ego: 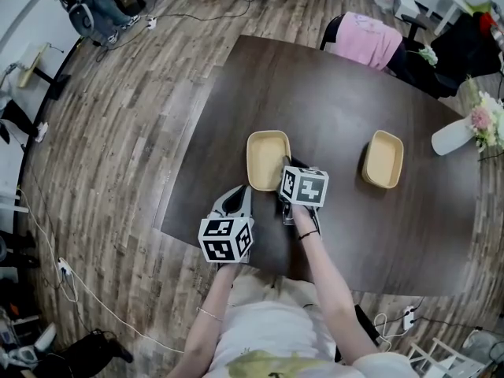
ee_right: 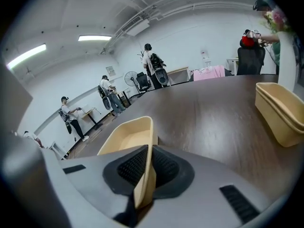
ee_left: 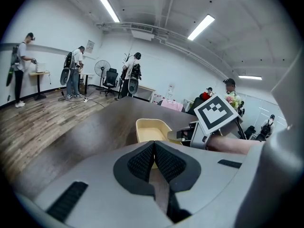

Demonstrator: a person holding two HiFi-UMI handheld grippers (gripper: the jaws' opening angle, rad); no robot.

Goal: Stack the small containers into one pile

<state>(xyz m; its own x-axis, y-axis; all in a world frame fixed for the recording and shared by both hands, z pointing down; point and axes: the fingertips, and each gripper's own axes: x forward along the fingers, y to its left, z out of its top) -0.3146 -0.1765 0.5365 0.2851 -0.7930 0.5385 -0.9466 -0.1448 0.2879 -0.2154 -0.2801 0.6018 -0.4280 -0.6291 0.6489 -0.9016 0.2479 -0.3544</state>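
Note:
A beige container [ego: 266, 154] lies on the dark table [ego: 331, 85] just ahead of me. My right gripper [ego: 287, 165] is shut on its near right rim; in the right gripper view the wall of this container [ee_right: 124, 137] stands pinched between the pads [ee_right: 134, 166]. To the right sits another beige container [ego: 383, 158], which in the right gripper view [ee_right: 280, 112] looks like two nested together. My left gripper [ego: 239, 193] hovers by the container's near left corner, shut with nothing in it [ee_left: 154, 145]; from it I see the container [ee_left: 151, 128] and the right gripper's marker cube [ee_left: 216, 112].
A white vase with flowers [ego: 458, 135] stands at the table's right edge. A chair with a pink cloth [ego: 366, 39] is at the far side. The table's near edge [ego: 236, 246] runs under my hands. Several people stand far across the room [ee_left: 73, 72].

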